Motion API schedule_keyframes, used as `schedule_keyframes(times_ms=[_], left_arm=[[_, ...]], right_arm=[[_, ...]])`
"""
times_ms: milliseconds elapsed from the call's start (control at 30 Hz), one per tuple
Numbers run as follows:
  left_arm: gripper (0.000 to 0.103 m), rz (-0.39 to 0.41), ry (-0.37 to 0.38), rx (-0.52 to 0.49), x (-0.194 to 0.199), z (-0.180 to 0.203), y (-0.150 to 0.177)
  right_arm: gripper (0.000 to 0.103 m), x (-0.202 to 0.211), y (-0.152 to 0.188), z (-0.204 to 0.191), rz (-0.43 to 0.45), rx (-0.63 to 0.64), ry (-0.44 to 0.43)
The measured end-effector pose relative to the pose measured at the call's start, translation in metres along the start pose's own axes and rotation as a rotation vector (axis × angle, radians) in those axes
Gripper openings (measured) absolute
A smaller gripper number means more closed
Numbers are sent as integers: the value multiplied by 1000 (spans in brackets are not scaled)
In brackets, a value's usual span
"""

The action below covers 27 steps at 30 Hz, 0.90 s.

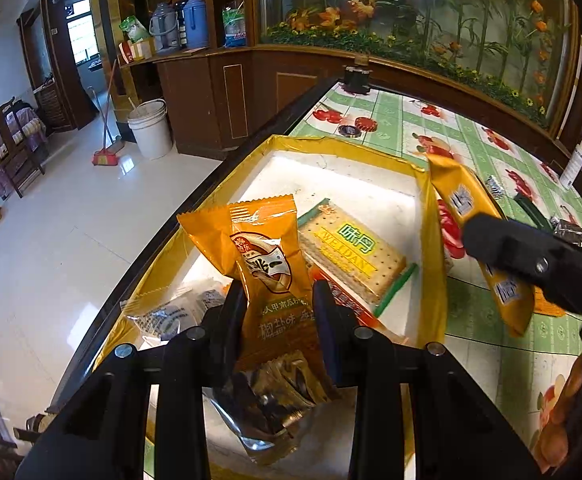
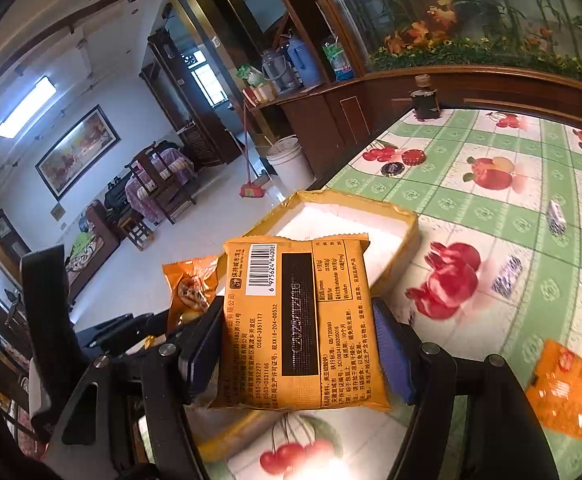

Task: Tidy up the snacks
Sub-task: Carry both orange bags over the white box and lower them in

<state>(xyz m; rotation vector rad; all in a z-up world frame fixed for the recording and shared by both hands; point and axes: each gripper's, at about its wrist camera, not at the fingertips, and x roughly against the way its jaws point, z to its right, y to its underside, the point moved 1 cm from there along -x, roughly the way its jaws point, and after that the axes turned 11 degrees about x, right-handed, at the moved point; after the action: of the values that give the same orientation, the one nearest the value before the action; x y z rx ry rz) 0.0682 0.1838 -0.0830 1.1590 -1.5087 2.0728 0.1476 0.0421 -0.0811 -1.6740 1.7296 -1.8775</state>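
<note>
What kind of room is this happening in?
Most likely a lived-in family home, a dining or living room. The table wears a fruit-print cloth, thermos flasks stand on a wooden cabinet, a broom leans beside a white bucket, and a framed painting hangs on the wall.
</note>
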Motion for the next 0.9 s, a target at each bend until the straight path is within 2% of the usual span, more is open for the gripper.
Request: schedule_keyframes(times_ms=[233,433,900], left_arm=[[32,-30,-29,13,-16,-13,-6],[32,-38,-38,11,-22,-15,-7],[33,-43,-57,14,-31,-14,-15]], right_arm=[[70,-41,-19,-5,-37,35,25],[70,-74,-17,-5,-81,53,39],[70,-89,-18,-7,-103,64,62]])
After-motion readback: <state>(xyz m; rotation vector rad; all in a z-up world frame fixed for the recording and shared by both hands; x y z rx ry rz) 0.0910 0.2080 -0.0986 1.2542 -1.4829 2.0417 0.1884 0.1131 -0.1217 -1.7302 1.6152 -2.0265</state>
